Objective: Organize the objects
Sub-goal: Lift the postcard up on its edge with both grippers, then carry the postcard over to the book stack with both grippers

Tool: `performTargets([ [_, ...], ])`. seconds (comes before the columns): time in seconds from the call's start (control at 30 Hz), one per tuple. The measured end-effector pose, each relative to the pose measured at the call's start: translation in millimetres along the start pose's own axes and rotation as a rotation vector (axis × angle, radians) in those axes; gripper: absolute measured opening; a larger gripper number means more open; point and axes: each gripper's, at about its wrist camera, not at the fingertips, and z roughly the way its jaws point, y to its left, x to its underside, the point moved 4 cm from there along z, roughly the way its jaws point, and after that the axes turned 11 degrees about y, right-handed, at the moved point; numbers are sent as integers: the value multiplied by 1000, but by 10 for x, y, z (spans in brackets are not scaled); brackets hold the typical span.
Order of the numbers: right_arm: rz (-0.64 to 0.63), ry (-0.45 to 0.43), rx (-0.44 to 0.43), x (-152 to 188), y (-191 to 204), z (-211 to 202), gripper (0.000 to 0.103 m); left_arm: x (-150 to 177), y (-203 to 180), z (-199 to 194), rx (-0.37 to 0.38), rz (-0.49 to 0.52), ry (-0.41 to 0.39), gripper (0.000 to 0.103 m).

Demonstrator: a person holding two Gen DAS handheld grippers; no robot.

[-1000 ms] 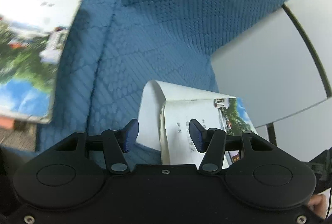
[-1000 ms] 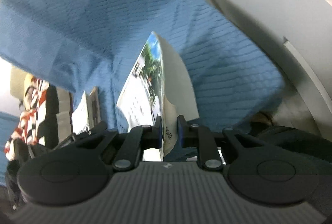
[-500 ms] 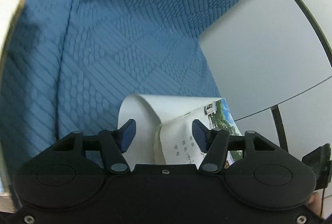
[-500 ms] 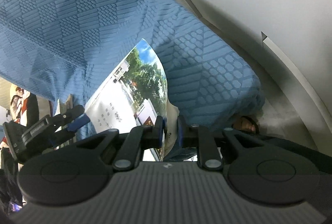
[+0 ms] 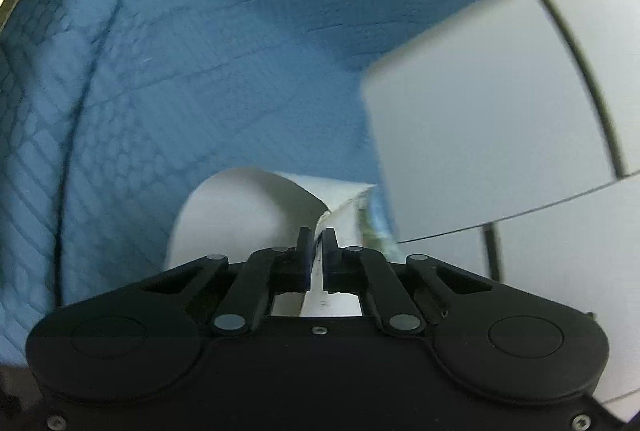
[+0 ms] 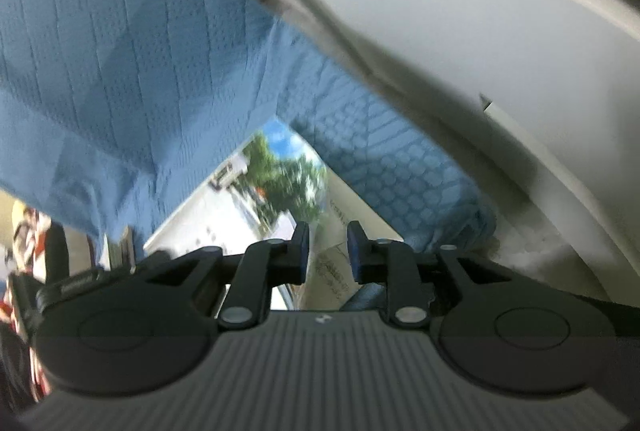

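Left tongs [image 5: 315, 243] snapped shut on booklet [image 5: 248, 219] pages; right tongs [image 6: 327, 240] opening, booklet between the pads, over blue cushion [image 5: 200, 71]. Risk: left grips few pages, so booklet flops or tears.

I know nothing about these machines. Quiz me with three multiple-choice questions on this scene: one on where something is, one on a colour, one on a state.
1. Where is the booklet in the left wrist view?
A. between the left gripper's fingers
B. flat on the white panel
C. out of sight

2. What colour is the textured fabric behind it?
A. red
B. blue
C. yellow

3. How does the left gripper stand?
A. wide open
B. shut on the booklet
C. shut on nothing

Answers:
1 A, paper runs between the fingers.
2 B, blue cloth fills both views.
3 B, its fingers pinch the paper edge.
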Motion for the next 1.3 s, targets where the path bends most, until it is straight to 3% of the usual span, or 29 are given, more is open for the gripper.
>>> performTargets([
  [0.07, 43, -29, -31, 15, -4, -118, 58, 35, -155, -73, 30, 10, -12, 1],
  [0.13, 89, -66, -79, 49, 22, -254, 68, 77, -337, -139, 44, 25, -21, 1],
  [0.27, 168, -123, -160, 164, 151, -504, 68, 151, -654, -277, 50, 40, -51, 1],
  [0.4, 341, -169, -297, 329, 261, -686, 69, 202, -907, -428, 89, 8, -91, 1],
  [0.57, 453, -195, -446, 556, 494, -822, 68, 266, -992, -595, 116, -56, -137, 2],
  [0.87, 569, -70, -447, 1080, 693, -615, 68, 529, -551, -986, 102, -181, -210, 3],
  [1.17, 633, 78, -371, 1525, 925, 44, 68, 800, 176, -1225, -10, -231, -193, 2],
  [1.3, 603, 75, -295, 1581, 967, 194, 68, 951, 524, -1225, -52, -254, -155, 2],
])
